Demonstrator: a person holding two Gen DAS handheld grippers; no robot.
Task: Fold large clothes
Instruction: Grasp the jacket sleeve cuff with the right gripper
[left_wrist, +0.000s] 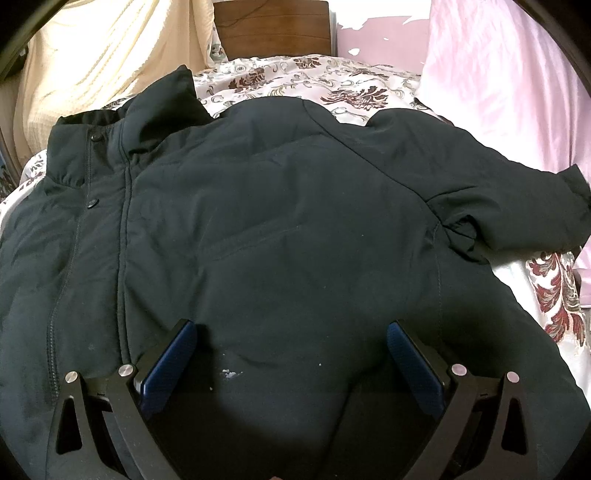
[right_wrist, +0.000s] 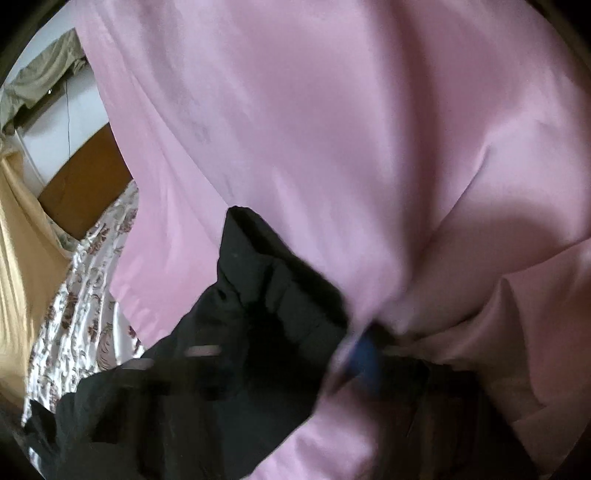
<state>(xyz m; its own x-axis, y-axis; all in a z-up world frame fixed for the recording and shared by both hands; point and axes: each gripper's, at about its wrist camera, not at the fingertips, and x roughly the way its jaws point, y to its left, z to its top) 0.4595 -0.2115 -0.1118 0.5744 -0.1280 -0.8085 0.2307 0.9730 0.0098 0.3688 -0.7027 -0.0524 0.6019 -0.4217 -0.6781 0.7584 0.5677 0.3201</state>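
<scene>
A large black jacket (left_wrist: 280, 206) lies spread front-up on a floral bedsheet (left_wrist: 332, 85), collar at the upper left, one sleeve (left_wrist: 517, 192) stretched to the right. My left gripper (left_wrist: 291, 343) is open, its blue-padded fingers (left_wrist: 173, 354) just above the jacket's lower body, holding nothing. In the right wrist view the picture is blurred: the black sleeve end (right_wrist: 258, 295) lies against a pink cover (right_wrist: 332, 129), and one blue finger pad (right_wrist: 365, 354) shows beside the sleeve. Whether the right gripper grips the sleeve is unclear.
A pink satin cover (left_wrist: 498, 74) is piled at the right of the bed. A cream knitted blanket (left_wrist: 92, 55) hangs at the upper left, beside a wooden headboard (left_wrist: 273, 26). The floral sheet (right_wrist: 81, 295) also shows in the right wrist view.
</scene>
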